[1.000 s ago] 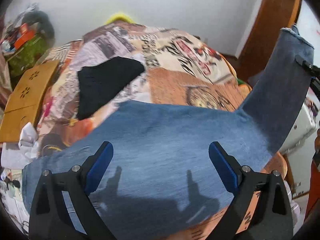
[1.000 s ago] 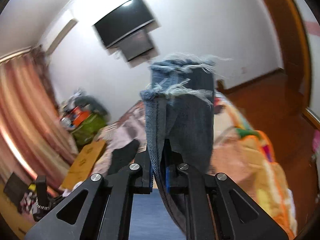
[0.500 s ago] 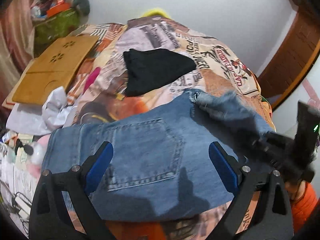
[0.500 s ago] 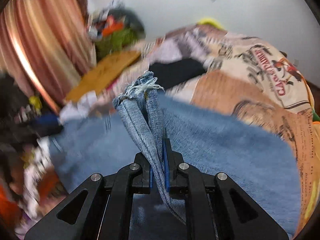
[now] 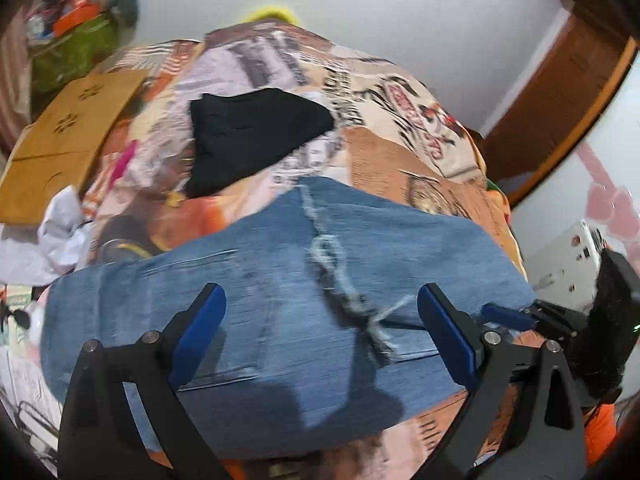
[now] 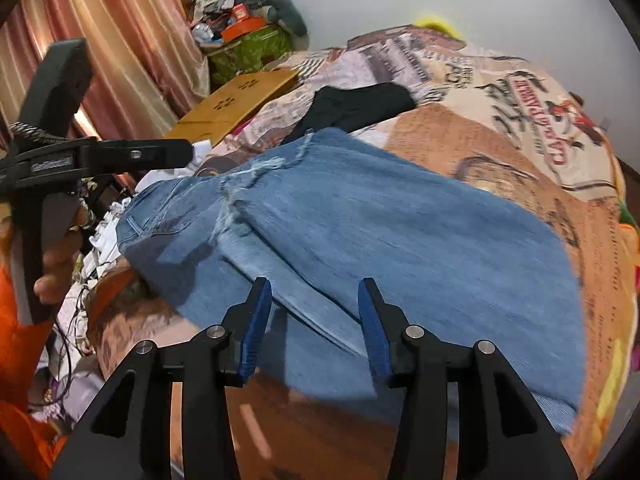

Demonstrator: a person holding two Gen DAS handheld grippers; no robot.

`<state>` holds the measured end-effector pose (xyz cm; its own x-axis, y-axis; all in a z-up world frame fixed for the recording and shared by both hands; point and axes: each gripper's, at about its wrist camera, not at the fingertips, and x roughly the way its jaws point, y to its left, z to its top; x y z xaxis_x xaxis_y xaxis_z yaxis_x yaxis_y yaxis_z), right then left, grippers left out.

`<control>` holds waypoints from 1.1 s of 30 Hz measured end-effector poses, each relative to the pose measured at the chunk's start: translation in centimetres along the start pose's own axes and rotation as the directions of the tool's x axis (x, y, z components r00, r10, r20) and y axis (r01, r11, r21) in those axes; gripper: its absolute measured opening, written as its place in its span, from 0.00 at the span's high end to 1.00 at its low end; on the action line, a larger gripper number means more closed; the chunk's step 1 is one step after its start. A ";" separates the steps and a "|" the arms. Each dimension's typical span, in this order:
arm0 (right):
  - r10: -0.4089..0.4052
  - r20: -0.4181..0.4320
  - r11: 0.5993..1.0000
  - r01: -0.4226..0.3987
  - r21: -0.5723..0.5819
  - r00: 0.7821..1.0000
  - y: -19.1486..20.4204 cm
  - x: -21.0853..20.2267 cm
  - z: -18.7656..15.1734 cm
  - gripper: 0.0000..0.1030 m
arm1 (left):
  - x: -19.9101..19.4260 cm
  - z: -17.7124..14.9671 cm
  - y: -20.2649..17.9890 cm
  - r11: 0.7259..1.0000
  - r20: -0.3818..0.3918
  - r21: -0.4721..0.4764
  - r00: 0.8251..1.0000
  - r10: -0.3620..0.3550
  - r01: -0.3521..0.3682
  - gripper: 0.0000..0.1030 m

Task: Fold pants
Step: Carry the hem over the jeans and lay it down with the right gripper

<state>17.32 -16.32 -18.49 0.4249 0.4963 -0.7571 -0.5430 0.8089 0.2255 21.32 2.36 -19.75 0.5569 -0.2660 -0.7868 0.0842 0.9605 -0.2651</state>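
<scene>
Pants (image 5: 288, 300): blue jeans lying folded over on the bed (image 5: 400, 120), on top of a printed bedspread in orange, beige and pink. Frayed hem sits across the middle of the fold, pale threads showing. A back pocket seam is visible under the fold at the near-left side in the left view, though motion blur smears the stitching.

Left claw (image 5: 320, 332): jaws spread wide, nothing between them, hanging over the jeans. Can't tell if the tips touch the denim; a shadow under them falls on the fabric. Lower body of the tool is cut off by the frame edge.

Right claw (image 6: 314, 326): jaws parted, narrower gap than the left, holding nothing. It sits over the near edge of the jeans. In the left view it shows only partly at the right edge, blue pad tip just beside the corner of the denim; whether it touches is unclear.

Right view also catches the left tool from the side at far left, with a hand (image 6: 56, 256) wrapped around its grip; an orange sleeve is cut off at the bottom-left corner.

Black garment (image 5: 252, 136) lies on the bed beyond the jeans, near but apart in the left view; in the right view the jeans edge overlaps its lower part. Wooden board (image 5: 60, 136) rests at the bed's left side, partly off frame. Green bag (image 6: 250, 50) with clutter on top is blurred, contents unreadable. Curtain (image 6: 120, 40) at left. Both views are soft from motion.
</scene>
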 end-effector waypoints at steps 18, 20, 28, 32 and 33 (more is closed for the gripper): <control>-0.263 -0.004 0.933 0.255 0.254 0.965 -10.5 -4.5 -6.7 0.48 | 5.3 -4.4 -2.3 0.984 -0.155 0.154 0.981 0.119 -0.095 0.13; -0.262 -0.012 0.931 0.256 0.259 0.965 -10.4 -4.6 -7.1 0.48 | 4.3 -4.2 -2.1 0.982 -0.149 0.152 0.980 0.133 -0.110 0.16; -0.264 -0.021 0.937 0.262 0.231 0.964 -9.9 -6.1 -7.9 0.47 | 4.1 -2.7 -4.1 0.888 -0.044 0.379 0.954 0.297 -0.259 0.16; -0.272 -0.037 0.932 0.273 0.240 0.962 -10.0 -6.0 -8.6 0.47 | 5.5 -2.7 -5.8 0.836 -0.023 0.475 0.946 0.324 -0.275 0.16; -0.274 -0.041 0.930 0.275 0.243 0.961 -10.0 -5.8 -8.7 0.47 | 5.7 -2.7 -6.5 0.812 0.005 0.506 0.943 0.334 -0.291 0.16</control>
<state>13.99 -30.05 -21.64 0.5275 0.2425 -0.8142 -0.2122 0.9656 0.1501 21.75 -5.61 -24.02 0.5571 0.0707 -0.8274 0.3244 0.8987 0.2952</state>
